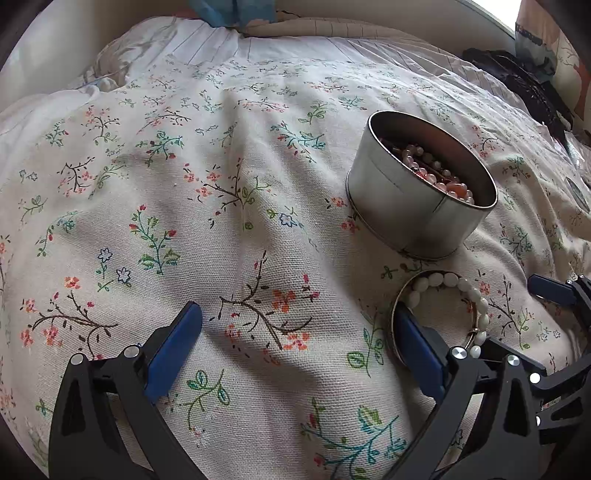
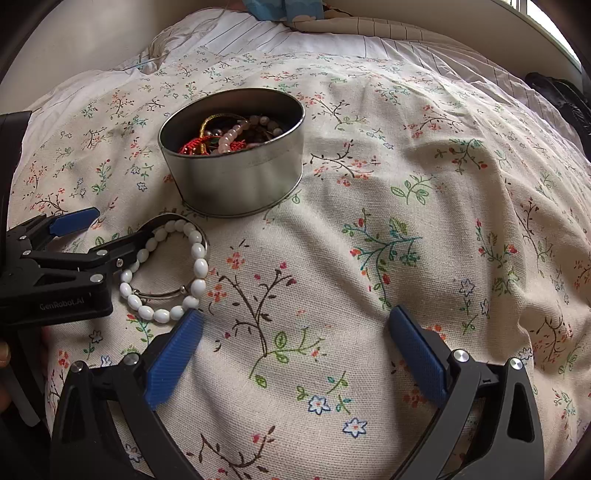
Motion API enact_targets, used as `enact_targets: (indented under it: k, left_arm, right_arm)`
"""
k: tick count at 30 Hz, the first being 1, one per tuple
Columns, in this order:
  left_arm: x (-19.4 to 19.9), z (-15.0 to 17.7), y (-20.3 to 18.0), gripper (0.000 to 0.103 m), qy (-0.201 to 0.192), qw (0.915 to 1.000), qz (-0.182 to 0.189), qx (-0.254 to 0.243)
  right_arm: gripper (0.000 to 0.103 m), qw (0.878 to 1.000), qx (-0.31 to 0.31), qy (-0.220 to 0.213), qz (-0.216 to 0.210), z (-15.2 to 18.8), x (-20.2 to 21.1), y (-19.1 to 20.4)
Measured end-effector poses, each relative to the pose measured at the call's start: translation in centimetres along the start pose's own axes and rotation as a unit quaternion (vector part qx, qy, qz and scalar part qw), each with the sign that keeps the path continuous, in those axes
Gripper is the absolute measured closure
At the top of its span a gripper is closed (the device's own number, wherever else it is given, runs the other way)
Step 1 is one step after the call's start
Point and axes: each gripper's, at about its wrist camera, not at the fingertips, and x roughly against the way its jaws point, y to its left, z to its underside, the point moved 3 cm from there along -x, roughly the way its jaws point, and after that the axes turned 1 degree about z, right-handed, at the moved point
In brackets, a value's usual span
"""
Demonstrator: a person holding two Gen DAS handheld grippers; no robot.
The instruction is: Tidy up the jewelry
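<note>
An open round metal tin (image 1: 421, 206) (image 2: 236, 181) holds several bead strings and red cords. It stands on a floral cloth (image 1: 229, 229). Just in front of the tin, a white bead bracelet (image 1: 466, 286) (image 2: 199, 264) and a thin metal bangle (image 1: 417, 276) (image 2: 162, 294) lie on the cloth. My left gripper (image 1: 299, 350) (image 2: 122, 223) is open, and its right finger reaches inside the ring of the bangle and bracelet. My right gripper (image 2: 295, 347) is open over bare cloth. Its left fingertip is close to the bracelet's near beads. One of its blue pads (image 1: 550, 290) shows in the left wrist view.
The cloth covers a soft, wrinkled bed with a striped white sheet (image 2: 332, 40) at the far side. A black object (image 1: 532, 81) (image 2: 565, 96) lies at the far right. Blue fabric (image 1: 229, 11) sits at the top edge. A person's hand (image 2: 3, 354) shows at the left edge.
</note>
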Motion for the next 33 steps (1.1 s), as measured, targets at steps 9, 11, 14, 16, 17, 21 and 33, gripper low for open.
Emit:
enact_targets:
  k: [9, 11, 14, 16, 17, 21, 33]
  left_arm:
    - [0.04, 0.04, -0.04, 0.006, -0.002, 1.0000, -0.006, -0.003]
    - [0.06, 0.07, -0.10, 0.006, -0.002, 1.0000, -0.006, -0.003]
    - [0.07, 0.06, -0.11, 0.006, -0.003, 1.0000, -0.006, -0.003]
    - [0.06, 0.04, -0.07, 0.006, -0.002, 1.0000, -0.006, -0.003]
    - [0.05, 0.05, -0.07, 0.006, -0.002, 1.0000, -0.006, -0.003]
    - [0.05, 0.04, -0.09, 0.007, -0.002, 1.0000, -0.006, -0.003]
    - [0.01, 0.04, -0.03, 0.006, -0.002, 1.0000, -0.006, -0.002]
  right_arm:
    - [0.007, 1.000, 0.000, 0.000, 0.000, -0.02, -0.01, 0.01]
    - [0.007, 1.000, 0.000, 0.000, 0.000, -0.01, -0.01, 0.02]
    - [0.007, 1.000, 0.000, 0.000, 0.000, -0.01, 0.00, 0.01]
    - [0.007, 1.000, 0.000, 0.000, 0.000, -0.01, -0.01, 0.01]
    - [0.007, 1.000, 0.000, 0.000, 0.000, -0.01, -0.01, 0.00]
    - [0.007, 1.000, 0.000, 0.000, 0.000, -0.04, -0.01, 0.01]
    - [0.007, 1.000, 0.000, 0.000, 0.000, -0.01, -0.01, 0.01]
